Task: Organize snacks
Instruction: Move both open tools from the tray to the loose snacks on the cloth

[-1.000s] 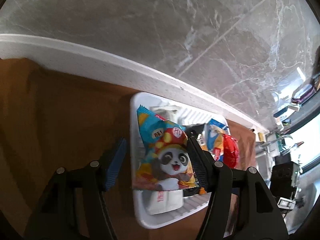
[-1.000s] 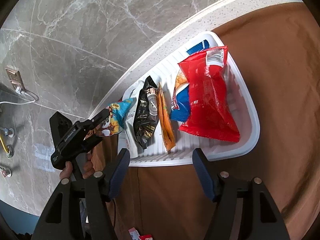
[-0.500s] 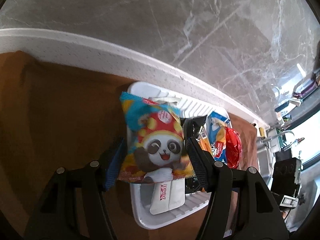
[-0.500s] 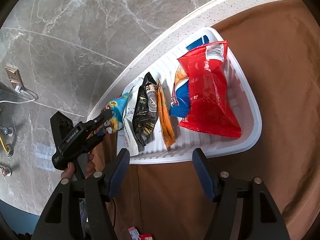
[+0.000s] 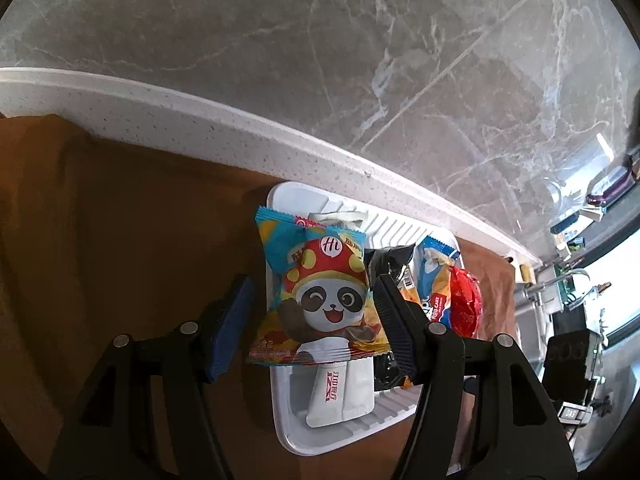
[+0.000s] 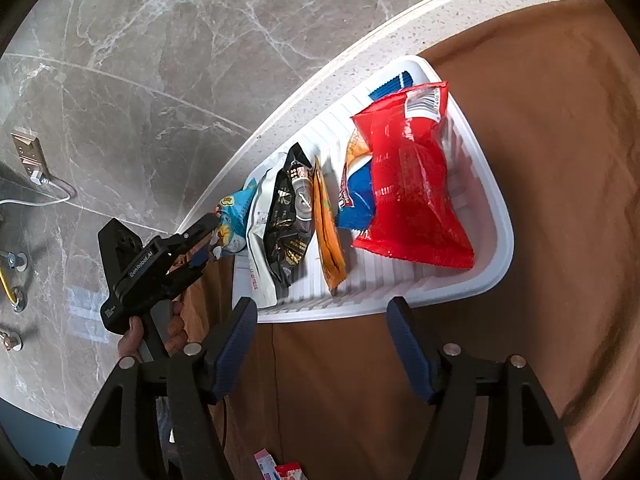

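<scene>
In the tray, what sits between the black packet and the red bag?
In the right wrist view, an orange packet on edge and a blue-and-orange bag lie between the black packet and the red bag.

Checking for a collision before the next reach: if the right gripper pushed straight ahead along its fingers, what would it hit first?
Probably the near rim of the white ribbed plastic tray, which lies straight ahead of the open, empty right gripper. Past it lies the flat orange snack packet; depth is uncertain.
</scene>
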A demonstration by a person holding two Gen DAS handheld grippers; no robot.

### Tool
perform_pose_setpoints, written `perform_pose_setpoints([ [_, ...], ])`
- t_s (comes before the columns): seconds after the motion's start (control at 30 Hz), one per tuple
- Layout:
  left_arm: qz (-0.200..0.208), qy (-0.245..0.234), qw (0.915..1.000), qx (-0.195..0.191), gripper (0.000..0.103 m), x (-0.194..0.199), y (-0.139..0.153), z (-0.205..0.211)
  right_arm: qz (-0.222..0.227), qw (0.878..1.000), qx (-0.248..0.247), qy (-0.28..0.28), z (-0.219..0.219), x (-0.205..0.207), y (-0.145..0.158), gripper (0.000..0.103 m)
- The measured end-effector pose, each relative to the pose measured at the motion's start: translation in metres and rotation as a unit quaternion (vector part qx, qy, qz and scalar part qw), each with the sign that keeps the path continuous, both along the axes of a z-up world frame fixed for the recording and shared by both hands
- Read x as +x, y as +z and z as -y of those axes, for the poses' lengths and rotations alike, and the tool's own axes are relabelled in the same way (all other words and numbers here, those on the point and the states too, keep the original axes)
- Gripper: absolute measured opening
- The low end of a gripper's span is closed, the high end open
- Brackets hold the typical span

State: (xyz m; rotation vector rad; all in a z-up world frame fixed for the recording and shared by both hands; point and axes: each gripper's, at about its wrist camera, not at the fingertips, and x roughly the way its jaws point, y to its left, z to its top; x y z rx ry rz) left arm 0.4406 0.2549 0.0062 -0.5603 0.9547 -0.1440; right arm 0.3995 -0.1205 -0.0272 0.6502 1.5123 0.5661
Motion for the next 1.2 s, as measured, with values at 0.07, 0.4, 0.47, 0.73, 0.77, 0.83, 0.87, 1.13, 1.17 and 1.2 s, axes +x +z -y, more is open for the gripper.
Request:
perform_pose_setpoints([
  [0.07,0.002,0.003,1.0,0.004,0.061,-0.002,0.004,-0.001,0.005,1.0,-0.002,0.003,-0.001,-0.001,0.004,0.071],
  [0.4,0.036,-0.002,0.9974,0.063,0.061,-0.06,0.051,-0.001,0.047,0.997,-0.035,0.042,0.002,-0.022,0.034,0.071],
  [0.47,0.036,-0.009,0.9968,0.071,0.061,-0.08,0.058,0.002,0.059,0.995,-0.049,0.058,0.003,-0.032,0.041,0.071],
  [0.73,-0.018,-0.05,0.9954,0.08,0.061,-0.178,0.045,0.033,0.112,0.974,-0.126,0.149,0.004,-0.098,0.061,0.071],
  [0.77,-0.029,-0.058,0.9947,0.08,0.061,-0.19,0.041,0.037,0.115,0.971,-0.134,0.158,0.005,-0.106,0.062,0.071],
  [0.83,-0.049,-0.066,0.9932,0.083,0.061,-0.218,0.031,0.045,0.123,0.964,-0.156,0.179,0.007,-0.124,0.062,0.071],
  [0.87,-0.06,-0.072,0.9923,0.081,0.061,-0.231,0.026,0.048,0.127,0.96,-0.166,0.186,0.009,-0.131,0.061,0.071],
  [1.13,-0.12,-0.085,0.9867,0.068,0.061,-0.306,-0.008,0.074,0.136,0.94,-0.221,0.22,0.022,-0.169,0.054,0.071],
  [1.17,-0.123,-0.084,0.9868,0.064,0.061,-0.31,-0.01,0.076,0.137,0.939,-0.224,0.221,0.023,-0.172,0.053,0.071],
  [1.2,-0.127,-0.083,0.9869,0.056,0.061,-0.313,-0.013,0.079,0.139,0.938,-0.225,0.222,0.024,-0.174,0.053,0.071],
])
